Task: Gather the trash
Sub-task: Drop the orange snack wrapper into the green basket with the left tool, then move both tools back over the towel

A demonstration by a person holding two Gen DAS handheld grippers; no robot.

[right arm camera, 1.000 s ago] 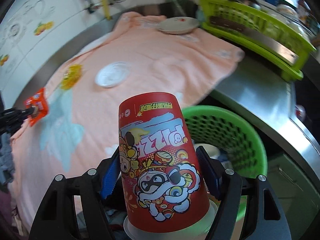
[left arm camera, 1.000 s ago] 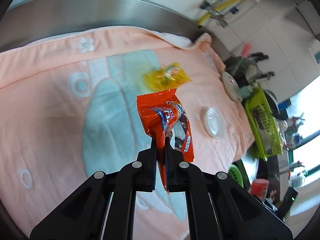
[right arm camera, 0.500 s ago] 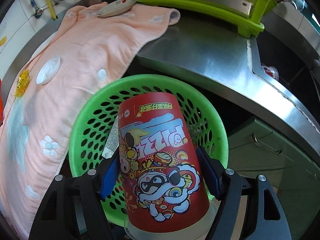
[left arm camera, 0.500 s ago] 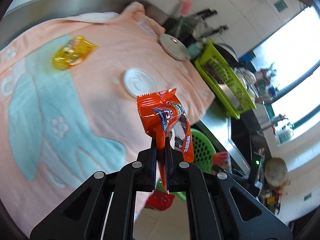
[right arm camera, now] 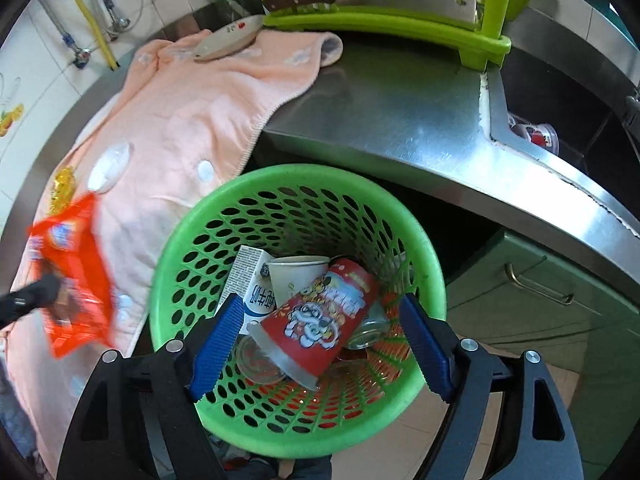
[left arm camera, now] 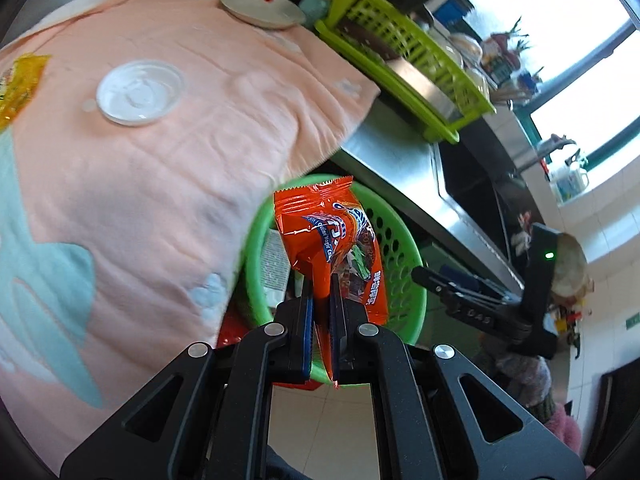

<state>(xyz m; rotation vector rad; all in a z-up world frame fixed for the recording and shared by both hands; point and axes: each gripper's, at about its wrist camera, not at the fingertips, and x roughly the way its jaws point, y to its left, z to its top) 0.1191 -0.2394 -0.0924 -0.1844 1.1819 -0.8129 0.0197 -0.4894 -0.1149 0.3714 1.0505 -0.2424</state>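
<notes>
My left gripper [left arm camera: 320, 292] is shut on an orange snack wrapper [left arm camera: 328, 240], held over the near rim of the green mesh basket [left arm camera: 404, 256]. That wrapper [right arm camera: 76, 272] shows blurred at the left of the right wrist view. My right gripper [right arm camera: 320, 320] hangs over the basket [right arm camera: 296, 184], its jaws opening with nothing between the pads. The red paper cup [right arm camera: 324, 316] lies on its side inside the basket among a milk carton [right arm camera: 252, 280], a white cup and a can. A white plastic lid [left arm camera: 140, 92] and a yellow wrapper [left arm camera: 20, 84] lie on the pink towel [left arm camera: 160, 168].
The towel covers a steel counter [right arm camera: 400, 120]. A lime dish rack [right arm camera: 400, 4] with a cleaver stands at the back, a plate [right arm camera: 228, 36] beside it. A sink [right arm camera: 560, 128] lies to the right. The right gripper's black body [left arm camera: 500, 300] shows beyond the basket.
The right gripper opened and the red cup dropped into the basket. The left gripper carried the orange wrapper from over the towel to above the basket's edge.
</notes>
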